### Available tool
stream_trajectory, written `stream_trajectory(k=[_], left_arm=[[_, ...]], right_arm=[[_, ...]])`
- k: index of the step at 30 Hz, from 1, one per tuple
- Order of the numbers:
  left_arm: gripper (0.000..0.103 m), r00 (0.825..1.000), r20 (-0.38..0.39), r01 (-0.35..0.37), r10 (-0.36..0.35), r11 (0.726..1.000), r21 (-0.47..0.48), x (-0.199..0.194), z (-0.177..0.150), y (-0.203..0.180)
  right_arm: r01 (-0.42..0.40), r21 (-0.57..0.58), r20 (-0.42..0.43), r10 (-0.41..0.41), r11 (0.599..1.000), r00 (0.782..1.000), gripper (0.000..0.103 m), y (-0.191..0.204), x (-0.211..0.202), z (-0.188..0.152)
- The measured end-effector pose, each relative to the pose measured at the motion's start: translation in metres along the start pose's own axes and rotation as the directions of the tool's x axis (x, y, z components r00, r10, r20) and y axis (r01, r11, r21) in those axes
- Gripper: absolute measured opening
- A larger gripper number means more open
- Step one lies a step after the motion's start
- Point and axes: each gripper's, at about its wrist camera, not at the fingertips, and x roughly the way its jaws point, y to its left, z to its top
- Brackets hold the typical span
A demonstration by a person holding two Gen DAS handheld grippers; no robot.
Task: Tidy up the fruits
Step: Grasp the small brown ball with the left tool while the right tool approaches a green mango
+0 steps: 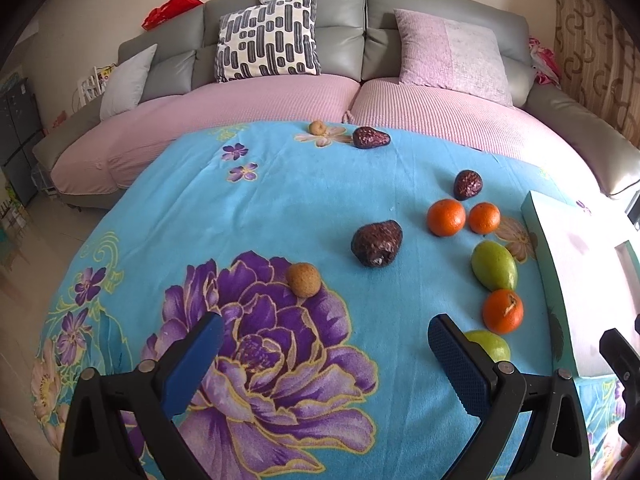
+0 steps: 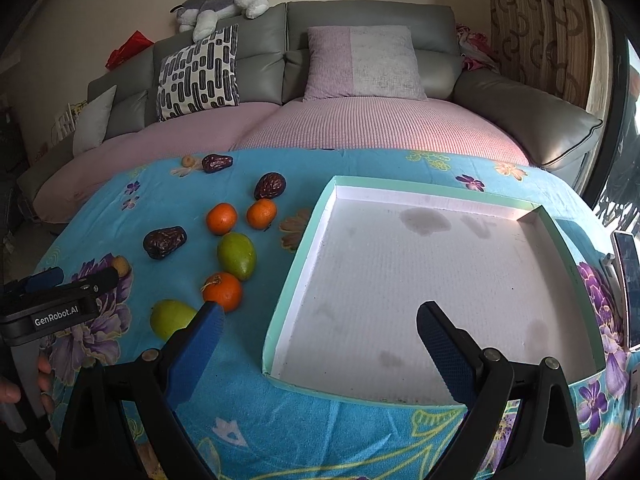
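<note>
Fruits lie loose on the blue flowered cloth [image 1: 280, 200]: three oranges [image 1: 446, 217] [image 2: 221, 219], two green mangoes [image 1: 494, 265] [image 2: 236, 255], three dark wrinkled fruits [image 1: 377, 243] [image 2: 164, 241] and two small tan round fruits [image 1: 303, 279]. My left gripper [image 1: 325, 330] hovers open over the purple flower, just short of the near tan fruit, holding nothing. My right gripper [image 2: 320, 320] is open and empty above the near left corner of the shallow white tray [image 2: 296, 280]. The tray holds no fruit.
A grey sofa [image 1: 344, 40] with a pink cover and cushions runs behind the table. A plush toy [image 2: 224, 4] lies on its back. A phone [image 2: 630, 280] rests at the table's right edge. A hand [image 2: 24, 384] holds the left gripper's handle.
</note>
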Motion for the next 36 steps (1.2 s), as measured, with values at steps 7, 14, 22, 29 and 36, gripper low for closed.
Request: stream_trajectory(k=[7,14,22,29,36], left_arm=[[0.103,0.996,0.074,-0.035,0.040,0.997,-0.067,0.002,0.032,0.021],[0.103,0.997,0.016,-0.079,0.080,0.995,-0.053,0.015,0.051,0.022],[0.103,0.999,-0.012,-0.035,0.034,0.994,-0.102,0.020,0.064,0.029],[0.093,0.994,-0.104,0.013,-0.030,0.988,-0.157,0.047,0.046,0.039],[0.074,0.984,-0.155,0.064,-0.088,0.985,-0.158,0.062,0.033,0.042]], right_arm=[[-0.052,-0.024,0.054,0.053,0.998,0.997,0.097,0.013,0.000,0.026],[-0.132,-0.015,0.059,0.132,0.991,0.989,0.097,0.019,0.001,0.049],[-0.190,-0.044,0.073,0.193,0.981,0.979,0.097,0.027,0.003,0.059],[-0.256,-0.041,-0.023,0.255,0.966,0.967,0.096,0.047,0.022,0.036],[-0.331,0.004,-0.152,0.328,0.944,0.932,0.081,0.065,0.045,0.007]])
